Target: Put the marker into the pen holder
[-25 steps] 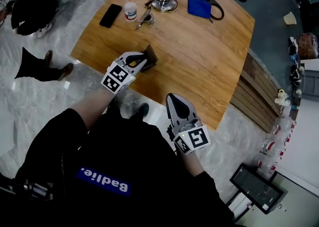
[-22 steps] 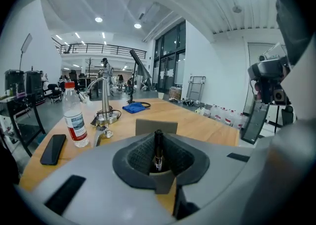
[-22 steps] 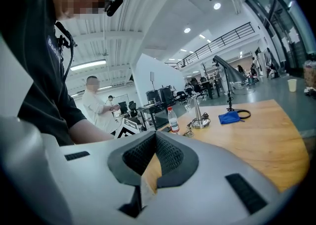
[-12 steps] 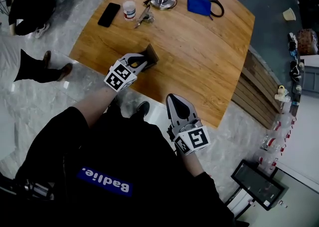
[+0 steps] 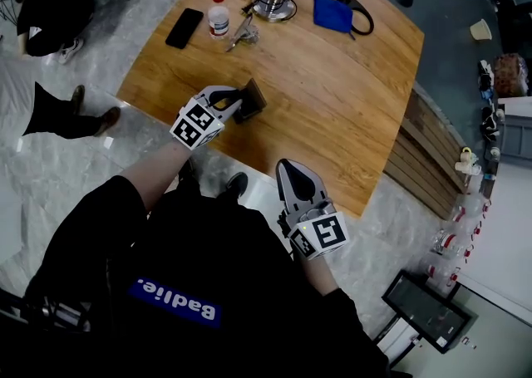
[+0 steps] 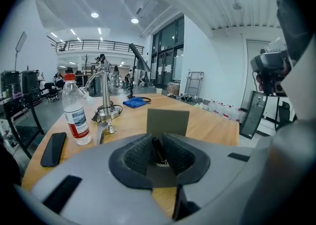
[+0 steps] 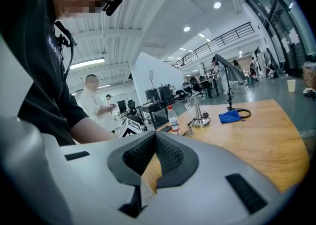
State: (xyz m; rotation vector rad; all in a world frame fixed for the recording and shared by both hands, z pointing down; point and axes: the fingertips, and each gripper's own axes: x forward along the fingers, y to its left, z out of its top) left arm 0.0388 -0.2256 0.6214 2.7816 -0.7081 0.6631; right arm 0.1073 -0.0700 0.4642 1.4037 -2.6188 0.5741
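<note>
The wooden counter (image 5: 332,85) carries the brown pen holder (image 5: 252,95) near its front edge. A bottle (image 5: 218,14), a phone (image 5: 184,26) and a blue cloth (image 5: 332,13) lie well away at the far side.

The task looks about half done. The marker (image 6: 158,151), a dark slim body, is pinched between the closed jaws of the left gripper (image 5: 235,105), and the holder stands just beyond its tips. Lifting the marker over the rim and letting go is probably what is left.

The left forearm reaches forward over the counter's edge and aims that gripper at the holder. The right gripper (image 5: 288,165) hangs back near the person's body, off the counter, its jaws together on nothing.
</note>
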